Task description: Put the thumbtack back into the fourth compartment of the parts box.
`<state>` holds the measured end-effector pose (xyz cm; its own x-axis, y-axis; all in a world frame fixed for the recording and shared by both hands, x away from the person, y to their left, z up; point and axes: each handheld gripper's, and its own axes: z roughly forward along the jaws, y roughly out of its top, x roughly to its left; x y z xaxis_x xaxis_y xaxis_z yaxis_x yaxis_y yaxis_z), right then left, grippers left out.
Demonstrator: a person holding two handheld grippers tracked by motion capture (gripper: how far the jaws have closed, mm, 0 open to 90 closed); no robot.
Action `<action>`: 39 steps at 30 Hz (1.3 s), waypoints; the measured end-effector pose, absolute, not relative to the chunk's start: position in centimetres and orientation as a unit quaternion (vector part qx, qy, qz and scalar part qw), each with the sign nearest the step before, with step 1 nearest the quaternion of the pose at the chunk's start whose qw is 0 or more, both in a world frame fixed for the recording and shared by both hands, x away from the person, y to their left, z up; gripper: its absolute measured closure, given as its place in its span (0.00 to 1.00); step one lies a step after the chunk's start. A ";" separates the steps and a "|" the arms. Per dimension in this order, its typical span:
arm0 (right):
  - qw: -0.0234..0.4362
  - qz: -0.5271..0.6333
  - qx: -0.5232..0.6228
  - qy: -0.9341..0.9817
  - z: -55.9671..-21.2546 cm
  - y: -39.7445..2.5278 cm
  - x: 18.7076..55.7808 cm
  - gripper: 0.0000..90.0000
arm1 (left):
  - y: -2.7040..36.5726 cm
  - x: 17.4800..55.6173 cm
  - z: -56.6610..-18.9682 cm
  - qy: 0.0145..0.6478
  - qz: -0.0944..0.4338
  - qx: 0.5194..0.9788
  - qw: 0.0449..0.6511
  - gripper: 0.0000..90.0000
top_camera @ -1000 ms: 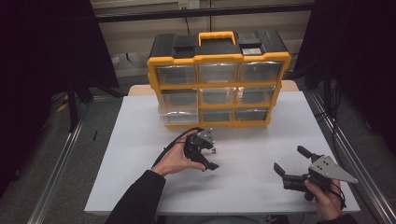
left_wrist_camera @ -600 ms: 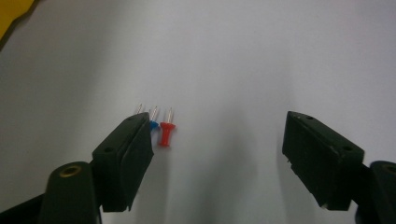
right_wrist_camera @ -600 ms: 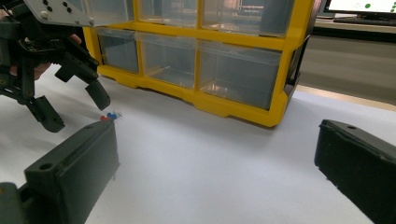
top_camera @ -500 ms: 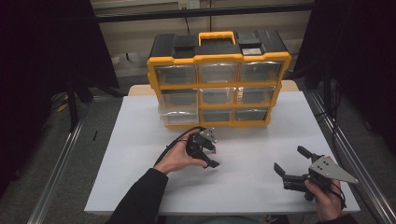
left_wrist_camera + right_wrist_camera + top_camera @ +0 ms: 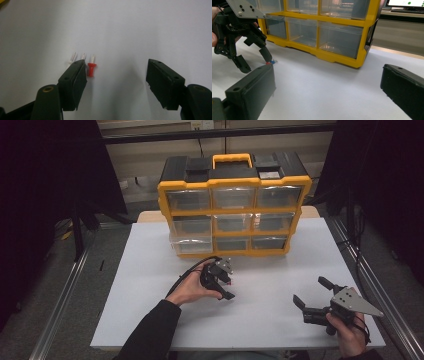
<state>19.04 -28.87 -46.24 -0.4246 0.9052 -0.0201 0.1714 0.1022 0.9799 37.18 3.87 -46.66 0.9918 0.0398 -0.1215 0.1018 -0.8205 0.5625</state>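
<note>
A red push pin (image 5: 91,69) lies on the white table (image 5: 150,285), just beside the inner face of one jaw of my left gripper (image 5: 116,63). Two pale pins (image 5: 72,58) lie next to it, partly hidden behind that jaw. My left gripper (image 5: 229,284) stands open at the table's middle, tips down over the pins, with nothing between its jaws. From the right gripper view the left gripper (image 5: 256,63) has the red pin (image 5: 268,63) and a bluish pin (image 5: 273,61) at one fingertip. My right gripper (image 5: 311,291) (image 5: 327,68) is open and empty near the front right.
A yellow and black organizer (image 5: 235,205) with several clear drawers stands at the back of the table. Its bottom-left drawer (image 5: 187,245) sticks out a little. A metal rail (image 5: 370,285) runs along the table's right side.
</note>
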 end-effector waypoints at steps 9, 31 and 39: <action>0.345 0.531 0.409 0.657 -46.2 -28.9 19.1 0.00 | 3.8 37.1 -46.6 0.039 -0.016 0.956 0.291 0.48; 0.346 0.531 0.409 0.657 -46.3 -28.9 19.1 0.00 | 3.7 37.6 -46.6 0.030 -0.014 0.954 0.299 0.71; 0.346 0.530 0.410 0.657 -46.2 -28.9 19.0 0.00 | 3.8 37.7 -46.6 0.034 -0.012 0.955 0.295 0.77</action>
<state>19.04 -28.87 -46.24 -0.4248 0.9050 -0.0206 0.1716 0.1029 0.9798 37.69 3.79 -46.59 0.9974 0.0575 -0.0427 0.0716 -0.8235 0.5628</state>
